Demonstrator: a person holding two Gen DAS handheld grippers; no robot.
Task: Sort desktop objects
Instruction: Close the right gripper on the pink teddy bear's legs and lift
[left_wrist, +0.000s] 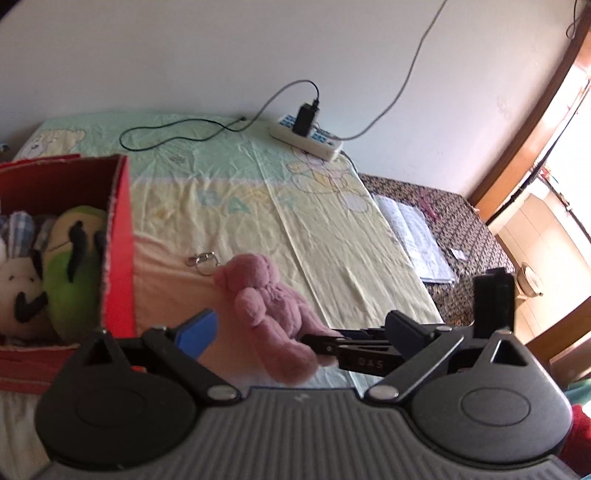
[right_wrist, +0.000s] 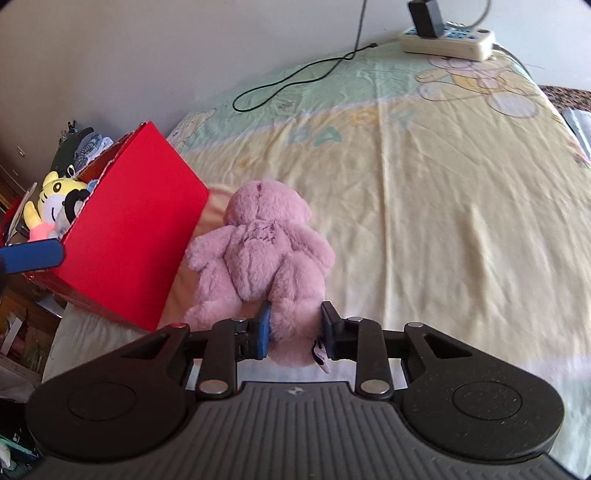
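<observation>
Two grippers work over the bed (right_wrist: 461, 221), each placed for its own part of the job. The right gripper (right_wrist: 295, 332) has its jaws clamped on the lower body of the fuzzy pink plush bear (right_wrist: 258, 251), low near the legs, probably so the head and arms hang free and the toy can be lifted whole. The bear lies on the pale cartoon-print sheet just beside the open red cardboard box (right_wrist: 129, 229), close enough that carrying it in should be a short move.

The left gripper (left_wrist: 303, 332) holds nothing; its jaws stand wide apart near the box's corner, and the bear shows between them in the left wrist view without either pad touching it. Inside the box (left_wrist: 118, 258) sit a green soft toy (left_wrist: 74, 266) and a cream-white one (left_wrist: 22, 288), so it seems to be the bin for plush things. A metal key ring (left_wrist: 203, 260) lies on the sheet just beyond the bear, unsorted. A white power strip (left_wrist: 306, 138) sits far back by the wall.
</observation>
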